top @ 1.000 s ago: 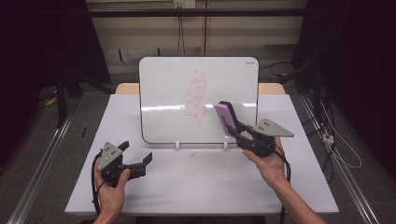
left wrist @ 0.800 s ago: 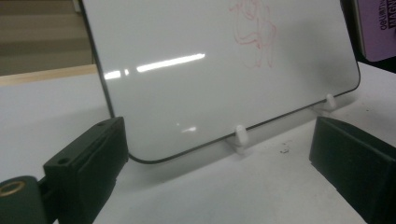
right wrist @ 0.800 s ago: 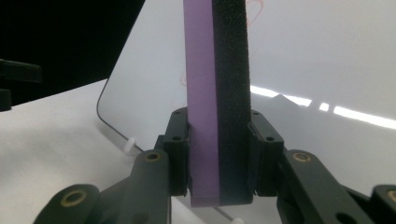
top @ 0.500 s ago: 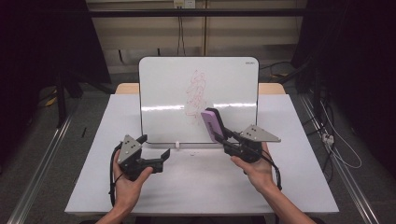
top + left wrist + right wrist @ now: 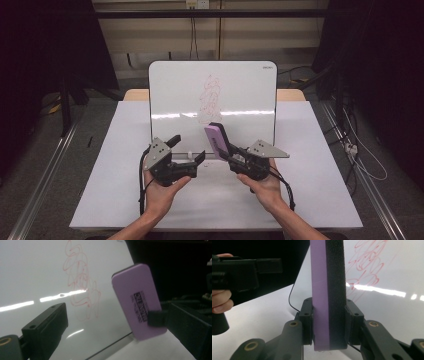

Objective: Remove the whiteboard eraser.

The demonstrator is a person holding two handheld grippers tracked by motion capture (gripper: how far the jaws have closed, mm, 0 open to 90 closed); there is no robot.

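2 grippers are working at the table (image 5: 125, 200) right now: the right gripper (image 5: 226, 151) is clamping a purple eraser (image 5: 217, 139) upright just in front of the whiteboard (image 5: 175, 95) under the red scribble (image 5: 210, 97), while the left gripper (image 5: 187, 150) is hanging with jaws apart, holding nothing.

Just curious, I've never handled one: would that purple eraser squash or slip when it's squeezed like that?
The eraser probably gives a little: its black felt side looks soft. Its purple back seems stiffer, since it stands straight above the right claw. It likely won't slip, being clamped on both broad faces.
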